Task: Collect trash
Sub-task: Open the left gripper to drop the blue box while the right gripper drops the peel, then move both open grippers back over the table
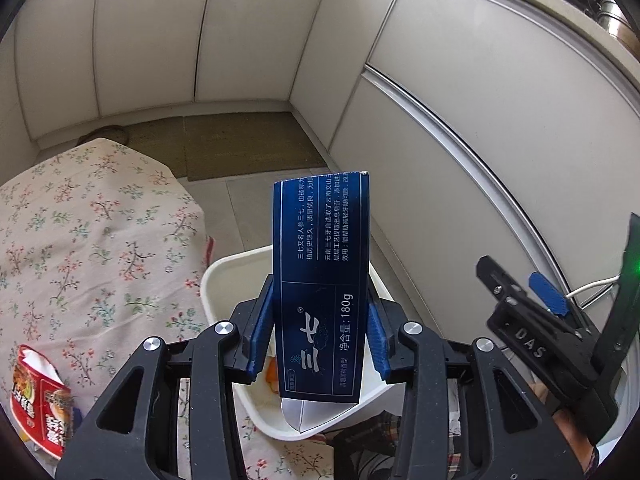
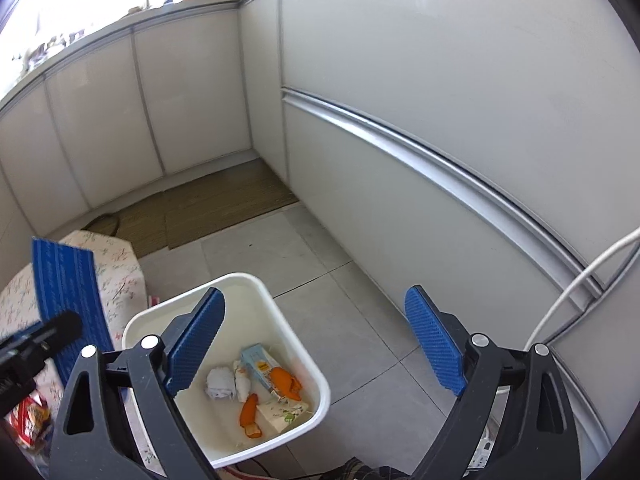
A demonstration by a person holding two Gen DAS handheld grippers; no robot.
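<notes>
Grey tiled kitchen floor, white cabinet fronts, a woven mat in the corner, and a low surface under a floral cloth [image 1: 92, 240] are seen. One white bin [image 2: 296, 364] stands on the floor just beside that cloth. One dark blue toothpaste box [image 1: 322, 280] is clamped upright between the blue pads of the left gripper [image 1: 318, 332], its lower flap hanging over the bin's rim; in the right wrist view the same box [image 2: 68, 300] shows at the left, over the cloth edge. The right gripper [image 2: 320, 348] is held wide apart and empty above the bin, nothing between its pads. Inside the bin are counted two orange peel pieces [image 2: 284, 384], one small carton [image 2: 256, 364], two crumpled tissue wads [image 2: 220, 386] and one flattened paper wrapper [image 2: 284, 414]; the counts are approximate since pieces overlap. One red snack packet [image 1: 40, 400] is left on the cloth. The step in hand is judged to be the drop of the box: it should be carried fully over the bin mouth, tipped lower end first, and released only once clear of the rim, so it is not bounced out. The right gripper should be kept out of the drop path.
</notes>
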